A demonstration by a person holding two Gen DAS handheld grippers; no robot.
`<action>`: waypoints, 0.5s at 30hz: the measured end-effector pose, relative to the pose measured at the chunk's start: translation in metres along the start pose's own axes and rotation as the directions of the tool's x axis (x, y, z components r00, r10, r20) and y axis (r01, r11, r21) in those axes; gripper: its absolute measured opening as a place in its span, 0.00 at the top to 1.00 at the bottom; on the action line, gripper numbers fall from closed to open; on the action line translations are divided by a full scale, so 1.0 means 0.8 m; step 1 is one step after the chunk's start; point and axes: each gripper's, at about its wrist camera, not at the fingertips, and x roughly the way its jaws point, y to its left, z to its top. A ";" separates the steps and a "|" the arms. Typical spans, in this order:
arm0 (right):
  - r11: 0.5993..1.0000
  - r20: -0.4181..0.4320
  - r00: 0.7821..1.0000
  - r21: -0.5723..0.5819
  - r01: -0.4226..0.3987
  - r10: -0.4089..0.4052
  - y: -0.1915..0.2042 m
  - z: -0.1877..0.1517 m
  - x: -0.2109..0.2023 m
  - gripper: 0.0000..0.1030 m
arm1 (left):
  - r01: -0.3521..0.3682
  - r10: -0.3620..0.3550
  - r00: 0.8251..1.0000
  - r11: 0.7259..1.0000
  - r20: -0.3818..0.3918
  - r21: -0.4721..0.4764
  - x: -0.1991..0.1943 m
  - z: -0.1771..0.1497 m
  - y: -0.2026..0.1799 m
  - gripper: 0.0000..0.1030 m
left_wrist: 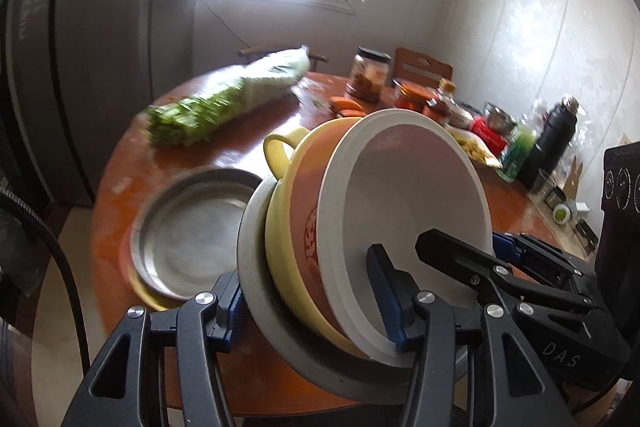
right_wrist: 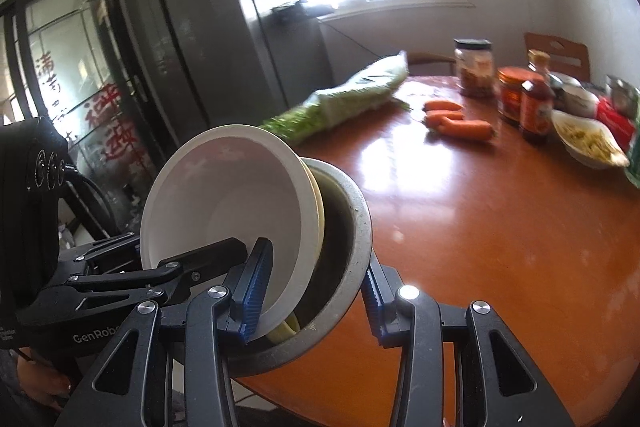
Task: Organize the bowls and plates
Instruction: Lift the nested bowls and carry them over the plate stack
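Nested bowls carried tilted over the surface

Both hand-held grippers, left and right, clamp the bowl stack; level it before lowering.

The round brown bench holds carrots, bagged greens, jars, and a metal plate.
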 end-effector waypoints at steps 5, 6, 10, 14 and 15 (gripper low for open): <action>0.998 0.010 0.999 -0.044 -0.051 0.052 0.043 0.032 0.029 0.57 | -0.059 0.059 0.997 0.998 0.043 -0.013 -0.022 0.023 0.043 0.49; 0.997 0.010 0.998 -0.048 -0.058 0.058 0.048 0.036 0.034 0.57 | -0.069 0.070 0.996 0.998 0.048 -0.011 -0.024 0.028 0.054 0.49; 0.994 0.003 0.997 -0.067 -0.081 0.081 0.074 0.055 0.062 0.57 | -0.083 0.084 0.995 0.996 0.053 -0.016 -0.025 0.042 0.082 0.49; 0.994 -0.013 0.997 -0.071 -0.081 0.080 0.081 0.063 0.085 0.57 | -0.072 0.073 0.997 0.997 0.036 -0.035 -0.011 0.046 0.105 0.49; 0.995 -0.022 0.997 -0.071 -0.077 0.076 0.082 0.062 0.093 0.57 | -0.066 0.068 0.997 0.997 0.029 -0.040 -0.004 0.045 0.110 0.49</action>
